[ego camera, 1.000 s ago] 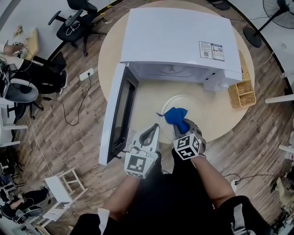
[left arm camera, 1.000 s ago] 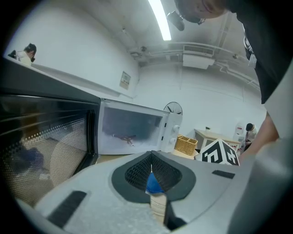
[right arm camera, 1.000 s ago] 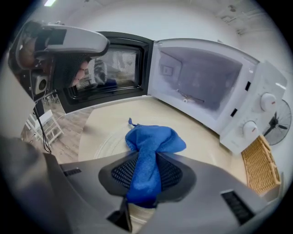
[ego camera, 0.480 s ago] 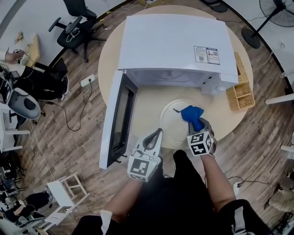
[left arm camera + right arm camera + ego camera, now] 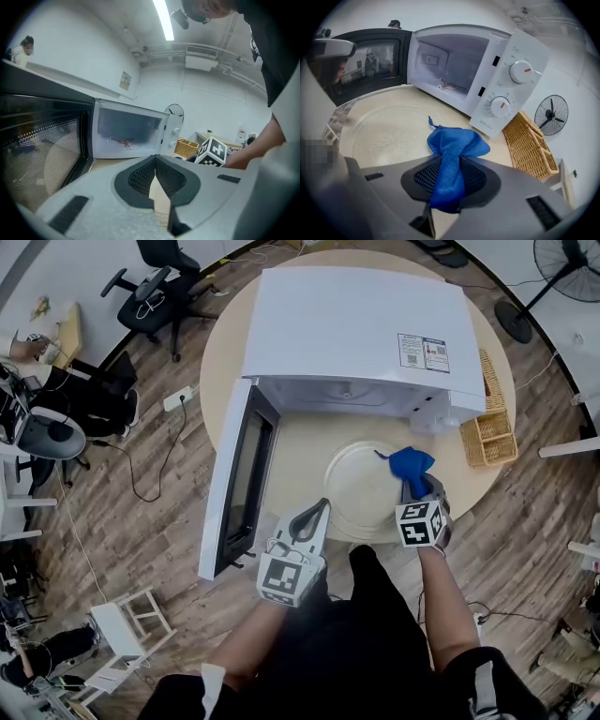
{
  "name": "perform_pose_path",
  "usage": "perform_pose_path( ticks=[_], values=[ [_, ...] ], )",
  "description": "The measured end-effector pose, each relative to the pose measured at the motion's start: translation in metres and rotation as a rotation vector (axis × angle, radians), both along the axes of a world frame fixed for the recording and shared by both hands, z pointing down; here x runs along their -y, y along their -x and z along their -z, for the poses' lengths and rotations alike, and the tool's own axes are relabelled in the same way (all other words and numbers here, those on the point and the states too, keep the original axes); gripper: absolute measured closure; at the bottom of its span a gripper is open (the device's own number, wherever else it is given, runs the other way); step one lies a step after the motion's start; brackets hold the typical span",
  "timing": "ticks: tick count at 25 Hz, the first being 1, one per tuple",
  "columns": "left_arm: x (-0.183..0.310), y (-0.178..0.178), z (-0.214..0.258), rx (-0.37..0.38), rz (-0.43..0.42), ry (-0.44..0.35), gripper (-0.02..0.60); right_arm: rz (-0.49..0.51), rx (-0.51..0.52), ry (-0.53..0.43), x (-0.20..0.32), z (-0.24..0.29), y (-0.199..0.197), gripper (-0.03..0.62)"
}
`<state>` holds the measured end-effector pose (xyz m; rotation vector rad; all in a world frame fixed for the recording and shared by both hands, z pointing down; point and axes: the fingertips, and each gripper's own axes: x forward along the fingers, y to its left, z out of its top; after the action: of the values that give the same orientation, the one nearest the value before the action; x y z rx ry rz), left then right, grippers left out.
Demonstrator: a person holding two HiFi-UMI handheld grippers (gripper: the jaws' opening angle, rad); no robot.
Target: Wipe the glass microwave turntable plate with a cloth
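Glass plate (image 5: 361,491) was seen on the tabletop (image 5: 300,446), blue cloth (image 5: 457,143) grasped by the right claw (image 5: 450,161) at its right rim. The left claw (image 5: 154,164), clenched empty, was shown clearly only in the left gripper view.

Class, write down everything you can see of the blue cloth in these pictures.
The blue cloth is soft, finely woven, bright blue fabric bunched into a crumpled wad. Its lower part is pinched between the jaws of the right tool; the puffed part fans out beyond the tips, a thin corner sticking out on the far side. It sits at the right edge of the glass plate, before the open microwave; whether it presses on the glass cannot be told.
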<state>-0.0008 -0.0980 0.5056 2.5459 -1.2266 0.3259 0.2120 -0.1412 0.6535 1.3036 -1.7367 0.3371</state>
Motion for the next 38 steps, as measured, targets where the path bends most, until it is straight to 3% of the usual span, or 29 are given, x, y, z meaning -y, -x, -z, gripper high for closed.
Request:
perform_pose_path(
  ticks=[7, 12, 17, 24, 31, 38],
  values=[
    [0.000, 0.003, 0.003, -0.002, 0.011, -0.005, 0.575, -0.010, 0.040, -0.013, 0.002, 0.004, -0.003, 0.493],
    [0.000, 0.006, 0.002, 0.002, 0.014, -0.004, 0.575, -0.024, 0.224, -0.067, -0.001, 0.029, 0.017, 0.493],
    [0.001, 0.011, -0.001, 0.006, 0.021, 0.004, 0.575, 0.049, 0.332, -0.087, -0.011, 0.054, 0.053, 0.493],
    [0.001, 0.016, -0.002, 0.008, 0.033, 0.005, 0.575, 0.198, 0.406, 0.026, -0.049, 0.041, 0.122, 0.492],
    [-0.002, 0.027, -0.004, 0.014, 0.043, 0.015, 0.575, 0.325, 0.399, 0.115, -0.080, 0.021, 0.169, 0.491],
    [-0.003, 0.025, -0.008, 0.016, 0.033, 0.022, 0.575, 0.347, 0.335, 0.198, -0.094, -0.002, 0.172, 0.493]
  ],
)
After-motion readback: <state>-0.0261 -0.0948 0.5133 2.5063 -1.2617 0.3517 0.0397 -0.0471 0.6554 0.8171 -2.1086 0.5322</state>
